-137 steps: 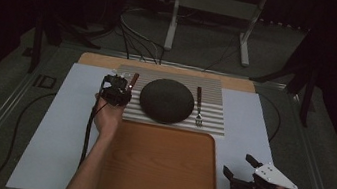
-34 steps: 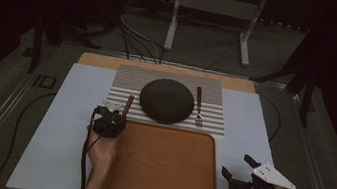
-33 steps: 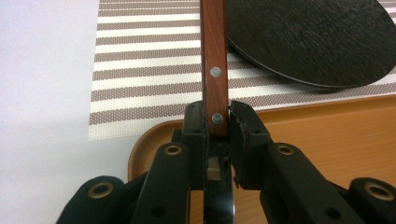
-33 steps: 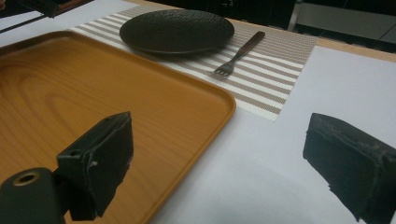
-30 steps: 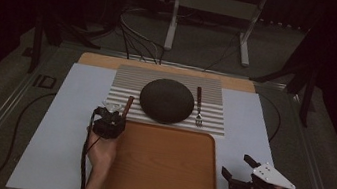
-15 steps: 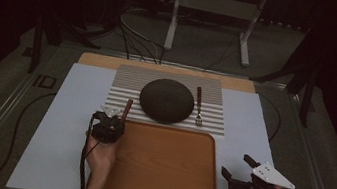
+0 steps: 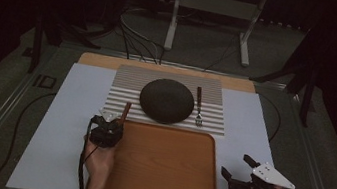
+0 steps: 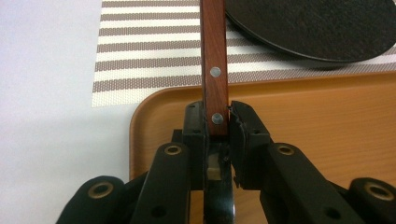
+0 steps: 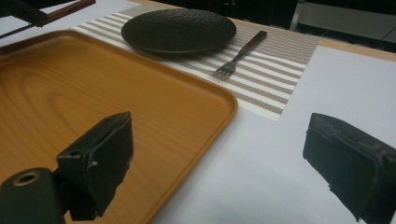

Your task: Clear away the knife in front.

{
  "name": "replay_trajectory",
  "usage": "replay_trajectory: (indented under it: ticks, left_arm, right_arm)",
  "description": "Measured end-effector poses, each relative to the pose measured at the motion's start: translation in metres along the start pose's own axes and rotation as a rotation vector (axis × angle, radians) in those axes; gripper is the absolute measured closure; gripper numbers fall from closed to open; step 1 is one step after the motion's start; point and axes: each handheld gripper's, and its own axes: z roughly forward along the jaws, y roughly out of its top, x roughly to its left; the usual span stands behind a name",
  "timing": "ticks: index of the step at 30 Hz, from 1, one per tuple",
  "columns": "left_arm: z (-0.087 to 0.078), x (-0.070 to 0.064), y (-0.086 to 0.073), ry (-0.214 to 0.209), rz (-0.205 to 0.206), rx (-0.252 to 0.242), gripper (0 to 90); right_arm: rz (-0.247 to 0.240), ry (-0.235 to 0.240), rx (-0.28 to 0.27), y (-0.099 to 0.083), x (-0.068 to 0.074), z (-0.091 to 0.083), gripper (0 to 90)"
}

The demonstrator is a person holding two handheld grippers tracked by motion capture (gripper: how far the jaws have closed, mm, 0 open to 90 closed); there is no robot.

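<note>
My left gripper (image 7: 116,121) (image 8: 217,116) is shut on a knife (image 7: 126,111) (image 8: 214,56) with a riveted wooden handle, which points away toward the striped placemat (image 7: 127,83). The gripper hovers over the far left corner of the orange wooden tray (image 7: 164,175) (image 8: 327,121). A dark round plate (image 7: 166,100) (image 8: 317,23) lies on the placemat, and a fork (image 7: 199,108) (image 9: 238,53) rests just right of it. By the tray's near right corner, my right gripper (image 7: 236,166) (image 9: 224,163) stands open with nothing between its jaws.
A white sheet (image 7: 66,124) covers the table under the tray and the placemat. A cable (image 7: 80,177) trails from the left gripper along the forearm. Beyond the table's far edge stand a metal frame (image 7: 210,4) and floor cables.
The left gripper has carried the knife from beside the plate back toward the person, to the tray's far left corner. The right gripper has stayed in place.
</note>
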Motion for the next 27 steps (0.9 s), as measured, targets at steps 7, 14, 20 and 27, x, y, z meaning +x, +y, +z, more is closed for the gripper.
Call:
replay_trajectory:
  ticks: [7,14,20,27]
  left_arm:
    - [-0.002,-0.001,-0.006,0.014,-0.004,0.008,78.2]
    - [-0.005,0.001,-0.015,0.024,-0.005,0.013,78.2]
    - [-0.006,0.006,-0.023,0.035,-0.019,0.024,78.2]
    - [-0.008,0.009,-0.031,0.045,-0.021,0.036,78.2]
  right_arm:
    - [0.000,-0.002,-0.002,0.000,0.000,0.000,8.4]
    - [-0.002,-0.003,0.000,0.000,0.000,0.000,8.4]
    - [-0.003,-0.002,0.003,0.000,0.000,0.000,8.4]
    - [-0.002,-0.002,0.002,0.000,0.000,0.000,8.4]
